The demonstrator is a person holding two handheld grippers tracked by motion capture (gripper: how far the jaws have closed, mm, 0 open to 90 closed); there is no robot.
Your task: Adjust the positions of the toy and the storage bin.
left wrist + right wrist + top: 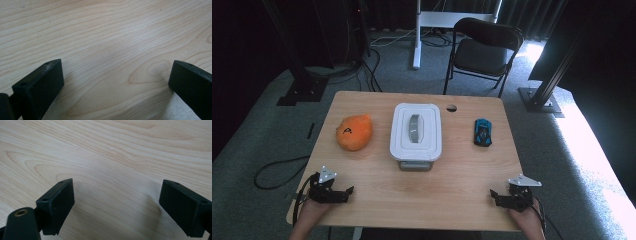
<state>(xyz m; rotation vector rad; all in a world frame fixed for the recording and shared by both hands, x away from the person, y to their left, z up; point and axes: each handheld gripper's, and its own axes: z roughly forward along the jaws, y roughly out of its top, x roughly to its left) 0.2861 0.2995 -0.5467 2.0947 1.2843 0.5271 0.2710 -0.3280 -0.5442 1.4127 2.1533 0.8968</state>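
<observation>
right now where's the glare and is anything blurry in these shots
High view: strong light washes out the floor at right; the white box stays readable. Left gripper view: a soft sheen on the table, jaws slightly soft. Right gripper view: faint jaw shadows on the wood grain, which is sharp.

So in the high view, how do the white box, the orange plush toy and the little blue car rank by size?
Largest to smallest, as they look in the high view:
1. white lidded box
2. orange plush toy
3. blue toy car
All three lie about equally far from the camera, so the order is fairly safe.
</observation>
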